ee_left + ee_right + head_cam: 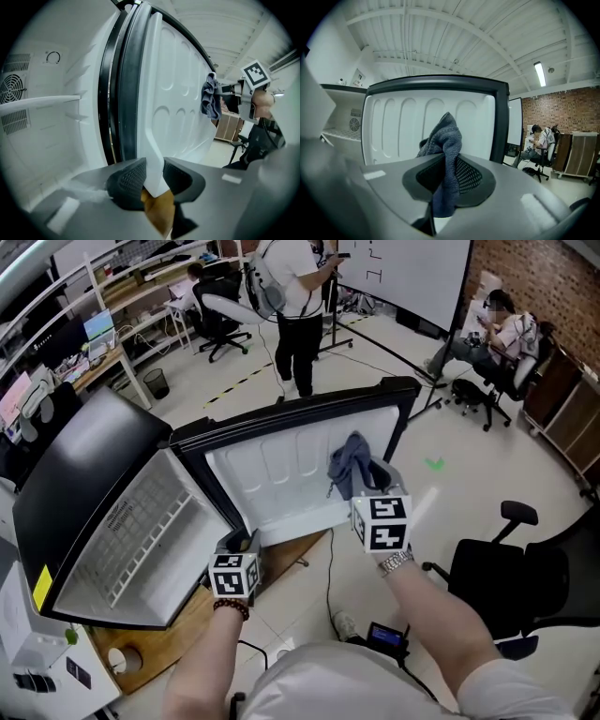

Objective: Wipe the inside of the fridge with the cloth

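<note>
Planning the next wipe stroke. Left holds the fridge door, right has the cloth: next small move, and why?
Probably ease the right gripper forward so the cloth presses on the door, then sweep toward the cabinet. The cloth is pinched in its jaws right at the door's white liner, and the left gripper clamps the door's edge, steadying it.

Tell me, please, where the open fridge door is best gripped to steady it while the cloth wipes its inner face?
Take the fridge door by the thin white lip of its inner liner, at the edge nearest you, coming edge-on with a jaw on each face. That lip is narrow and flat; the rest is too broad to span. The left tongs clamp it there.
</note>
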